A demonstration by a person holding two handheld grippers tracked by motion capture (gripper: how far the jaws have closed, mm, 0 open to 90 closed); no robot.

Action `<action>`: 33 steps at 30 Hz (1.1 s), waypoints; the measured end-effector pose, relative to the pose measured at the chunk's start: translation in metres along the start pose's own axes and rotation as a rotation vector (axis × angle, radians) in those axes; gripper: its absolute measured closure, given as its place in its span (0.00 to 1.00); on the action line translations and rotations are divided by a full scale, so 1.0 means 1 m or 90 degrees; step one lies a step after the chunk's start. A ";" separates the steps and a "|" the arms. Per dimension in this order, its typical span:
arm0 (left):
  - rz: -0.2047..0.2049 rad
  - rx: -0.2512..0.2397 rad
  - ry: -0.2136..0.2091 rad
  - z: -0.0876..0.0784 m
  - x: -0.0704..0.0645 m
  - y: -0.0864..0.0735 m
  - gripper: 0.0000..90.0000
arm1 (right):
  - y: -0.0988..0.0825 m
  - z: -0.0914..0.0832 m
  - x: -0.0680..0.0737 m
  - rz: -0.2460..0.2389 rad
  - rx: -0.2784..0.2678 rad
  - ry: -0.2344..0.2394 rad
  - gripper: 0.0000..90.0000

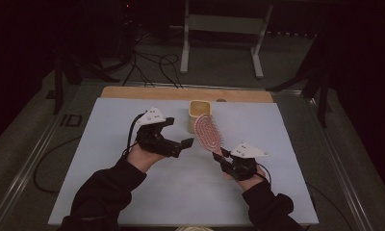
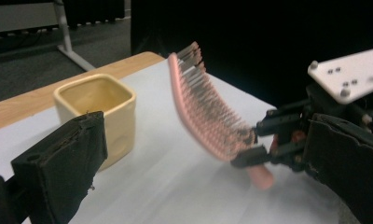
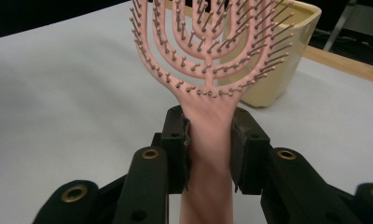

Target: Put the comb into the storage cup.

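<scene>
Dark room around, with a pale sheet (image 1: 181, 192) on the table at centre of the high view and a wooden strip along its far edge. Near the upper middle of the sheet stands a yellow cup (image 1: 199, 114). Just right of it the pink brush (image 1: 207, 132) rises tilted, its handle low in the right gripper (image 1: 218, 157), centre-right of frame. The left gripper (image 1: 183, 144) is centre-left, jaws apart w/ nothing between them, pointing toward the brush but not touching.

Left gripper view: cup (image 2: 98, 109) at left-centre behind the near black jaw, open top visible. Brush (image 2: 203, 112) in the middle, seen from the side, bristles facing right. The right gripper (image 2: 254, 142) at right clamps its handle.

Right gripper view: both pads press the handle at bottom centre, so the right gripper (image 3: 209, 140) is grasping the brush (image 3: 208, 46). Brush head fills upper centre, bristles toward camera. Cup (image 3: 282, 60) stands behind at upper right, on the sheet.
</scene>
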State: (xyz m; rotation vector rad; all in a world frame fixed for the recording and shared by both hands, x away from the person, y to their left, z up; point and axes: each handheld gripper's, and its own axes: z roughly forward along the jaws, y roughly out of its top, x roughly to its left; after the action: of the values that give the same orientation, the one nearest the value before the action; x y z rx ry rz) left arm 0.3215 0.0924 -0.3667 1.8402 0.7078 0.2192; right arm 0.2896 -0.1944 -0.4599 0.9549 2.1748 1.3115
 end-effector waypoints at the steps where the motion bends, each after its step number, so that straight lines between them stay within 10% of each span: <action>1: -0.008 -0.003 0.000 0.006 0.000 0.004 0.00 | 0.000 0.000 0.000 0.001 -0.002 -0.001 0.78; 21: -0.085 0.018 0.030 0.059 0.004 0.020 0.01 | -0.001 0.000 0.001 -0.002 -0.002 0.002 0.78; 33: -0.133 0.016 0.030 0.066 0.010 0.014 0.22 | 0.000 -0.001 0.003 -0.003 -0.004 0.006 0.78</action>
State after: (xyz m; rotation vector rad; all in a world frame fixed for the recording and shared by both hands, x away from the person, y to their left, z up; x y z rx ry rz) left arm 0.3657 0.0426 -0.3816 1.7748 0.9328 0.1175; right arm 0.2873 -0.1930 -0.4591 0.9422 2.1764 1.3226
